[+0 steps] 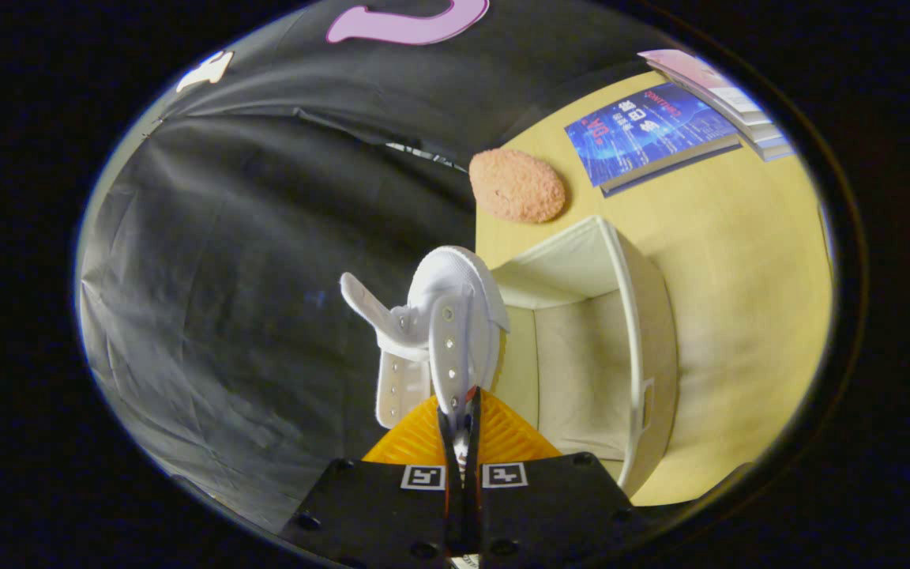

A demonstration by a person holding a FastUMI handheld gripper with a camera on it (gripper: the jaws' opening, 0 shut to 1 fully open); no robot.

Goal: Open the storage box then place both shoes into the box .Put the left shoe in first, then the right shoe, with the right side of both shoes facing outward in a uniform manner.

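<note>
The gripper pinches the shoe by its eyelet flap, fingers closed on it. The shoe hangs just ahead of them, beside the open storage box on the table. Beyond the box lies a sponge; near it, books.

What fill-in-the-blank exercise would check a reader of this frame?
1. The tool is shut on the white ____ by its eyelet strip.
2. The storage box on the wooden table stands ____, with nothing inside.
3. Beyond the box lies a fuzzy orange pad, and beside that a ____ book.

Missing words: shoe; open; blue
</note>
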